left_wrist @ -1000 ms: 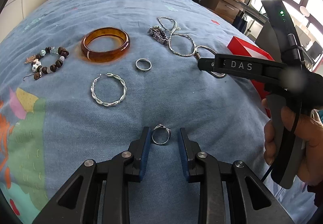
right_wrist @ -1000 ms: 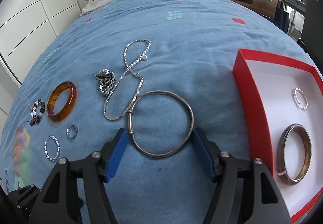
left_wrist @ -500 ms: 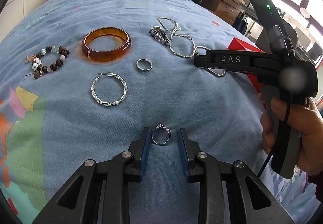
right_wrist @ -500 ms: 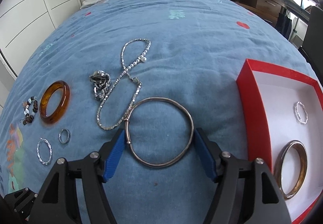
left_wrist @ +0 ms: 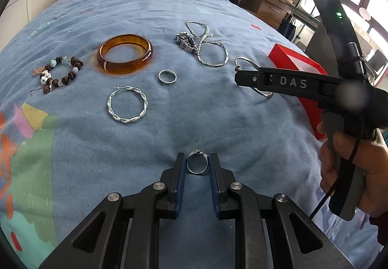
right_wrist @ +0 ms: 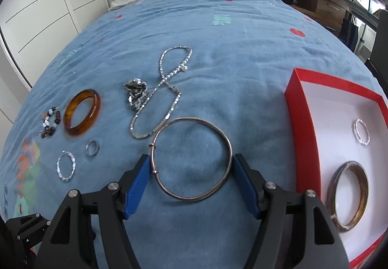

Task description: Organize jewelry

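We are at the pick-up: our left tool (left_wrist: 197,164) stands apart around a small silver ring (left_wrist: 197,165) near the bed's (left_wrist: 218,123) foot edge, our right tool (right_wrist: 191,173) brackets the thin silver bangle (right_wrist: 191,159), unclamped, and next both must close before carrying to the red box (right_wrist: 305,128).

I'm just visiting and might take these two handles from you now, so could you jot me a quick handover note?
Left gripper: open, fingers either side of a small silver ring lying on the blue bedspread; not clamped.
Right gripper: open wide around the thin silver bangle; its fingers look very near the rim.
Done: a twisted silver hoop and a brown bangle lie in the red box.
Left on the bedspread: amber bangle, beaded bracelet, twisted hoop earring, plain band ring, silver chain, plus both pieces above.
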Demonstrator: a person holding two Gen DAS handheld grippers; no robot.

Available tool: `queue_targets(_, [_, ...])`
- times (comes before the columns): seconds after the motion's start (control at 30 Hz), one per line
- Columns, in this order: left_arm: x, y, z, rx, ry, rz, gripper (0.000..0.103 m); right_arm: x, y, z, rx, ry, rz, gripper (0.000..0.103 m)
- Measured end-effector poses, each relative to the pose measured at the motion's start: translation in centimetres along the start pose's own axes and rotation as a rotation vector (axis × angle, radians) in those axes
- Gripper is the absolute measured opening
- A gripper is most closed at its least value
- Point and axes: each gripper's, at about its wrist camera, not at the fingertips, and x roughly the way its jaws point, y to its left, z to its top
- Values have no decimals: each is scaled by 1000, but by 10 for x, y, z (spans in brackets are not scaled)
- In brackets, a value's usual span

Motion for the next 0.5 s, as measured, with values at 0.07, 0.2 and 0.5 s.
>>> queue_targets(0.07, [-2, -1, 0, -3, 2, 1, 19, -6, 0, -3, 8, -6, 20, 66])
queue_targets(0.2, [-9, -3, -1, -10, -1, 14, 19, -21, -1, -5, 15, -23, 46, 67])
queue_targets(0.5, [-32, -19, 5, -17, -35, 17, 19, -66, -5, -5, 23, -87, 79, 66])
